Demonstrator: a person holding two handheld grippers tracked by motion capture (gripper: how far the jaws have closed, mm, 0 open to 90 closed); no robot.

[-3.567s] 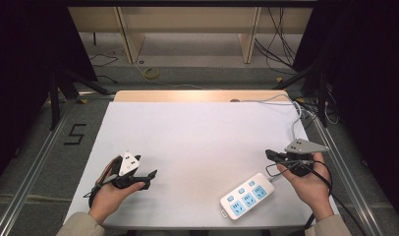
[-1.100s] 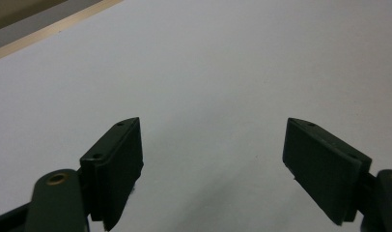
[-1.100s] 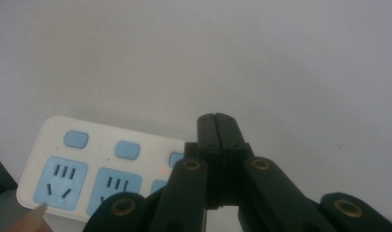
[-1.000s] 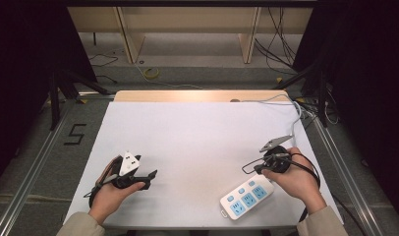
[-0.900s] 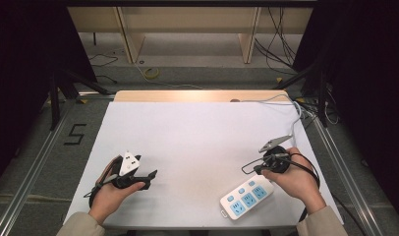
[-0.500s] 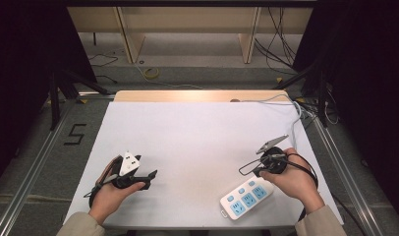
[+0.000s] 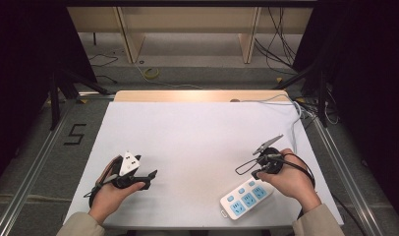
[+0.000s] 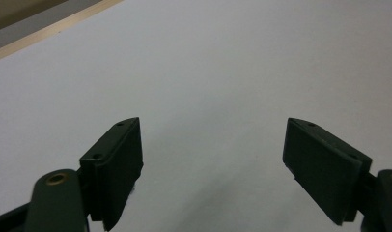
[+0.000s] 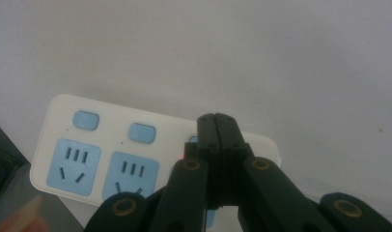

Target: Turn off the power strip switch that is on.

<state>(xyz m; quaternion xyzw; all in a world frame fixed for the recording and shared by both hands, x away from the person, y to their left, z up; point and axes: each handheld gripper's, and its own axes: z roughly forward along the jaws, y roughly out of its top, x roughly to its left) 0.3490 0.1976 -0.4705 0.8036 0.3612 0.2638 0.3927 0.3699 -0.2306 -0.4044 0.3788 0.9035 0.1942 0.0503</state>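
A black "5" is marked on the floor (image 7: 77,133).

The high view is looking forward and down from above the near edge of the desk (image 7: 202,128), taking in the floor beyond. The left tool's (image 8: 213,164) camera is skimming low over bare white desk. The right tool's (image 9: 217,126) camera is hovering close above the power strip (image 9: 107,154) (shared with the high view, near right).
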